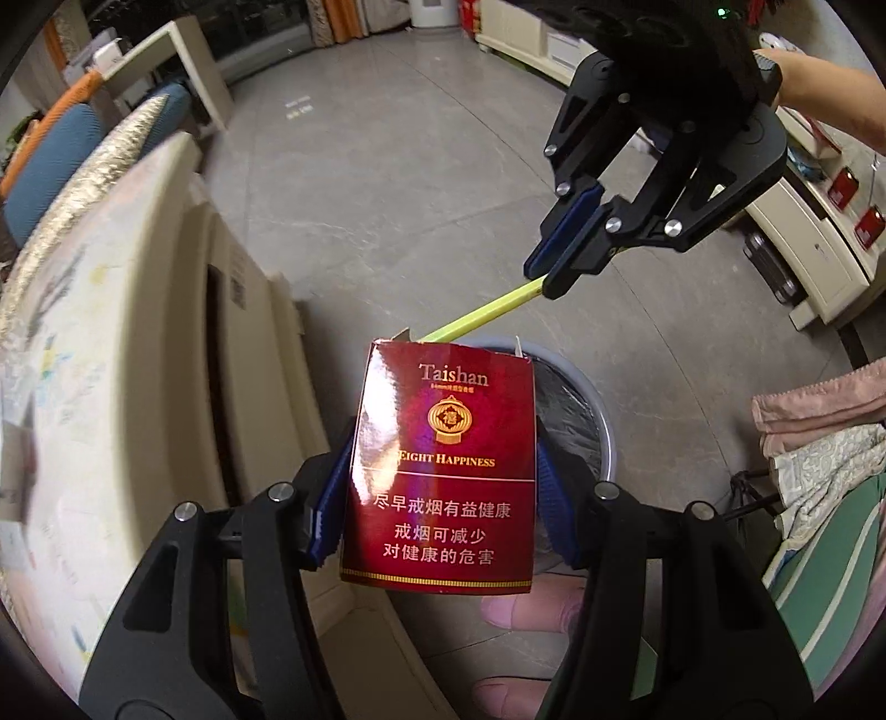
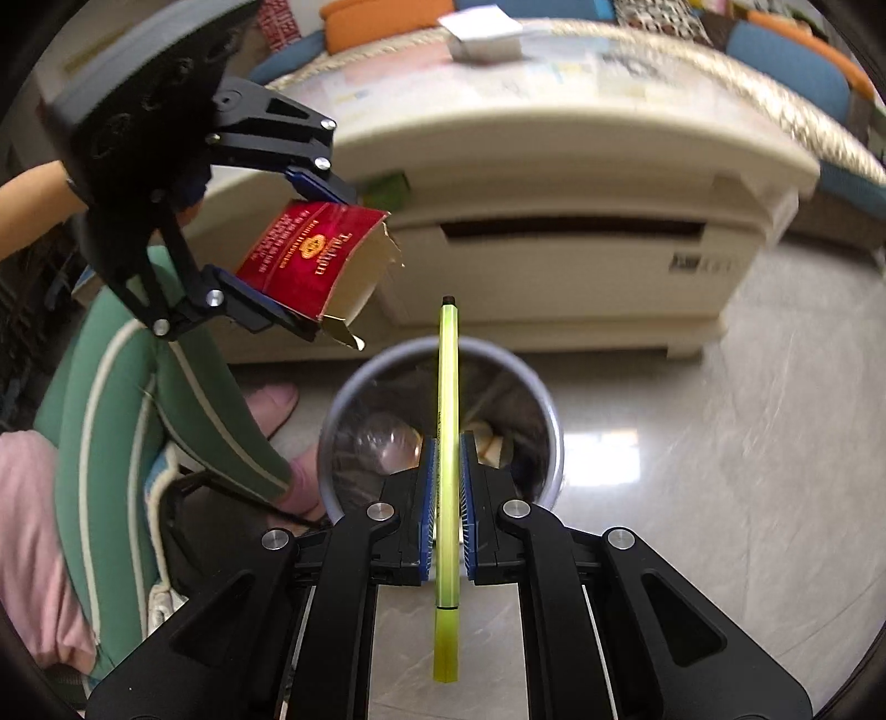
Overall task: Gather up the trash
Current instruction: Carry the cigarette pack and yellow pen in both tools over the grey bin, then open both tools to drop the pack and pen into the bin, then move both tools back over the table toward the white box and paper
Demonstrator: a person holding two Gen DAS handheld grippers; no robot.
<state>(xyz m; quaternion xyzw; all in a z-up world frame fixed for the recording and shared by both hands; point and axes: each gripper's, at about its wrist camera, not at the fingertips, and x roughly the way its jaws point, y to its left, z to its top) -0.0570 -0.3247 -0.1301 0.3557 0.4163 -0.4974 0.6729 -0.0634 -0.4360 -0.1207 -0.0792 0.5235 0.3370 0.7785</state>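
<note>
The left gripper clamped a torn Taishan cigarette pack above the trash bin; the right gripper pinched a yellow-green pen over the bin's opening. Released now, the pack, at the bin's ten o'clock in the right view, would likely clip the rim and land on the floor.

home living room | cream coffee table | cushions | TV cabinet

The pack sits between the left gripper's fingers, the pen between the right gripper's. Both hang above the bin on the floor. The table stands behind the bin, with a box on top.
</note>
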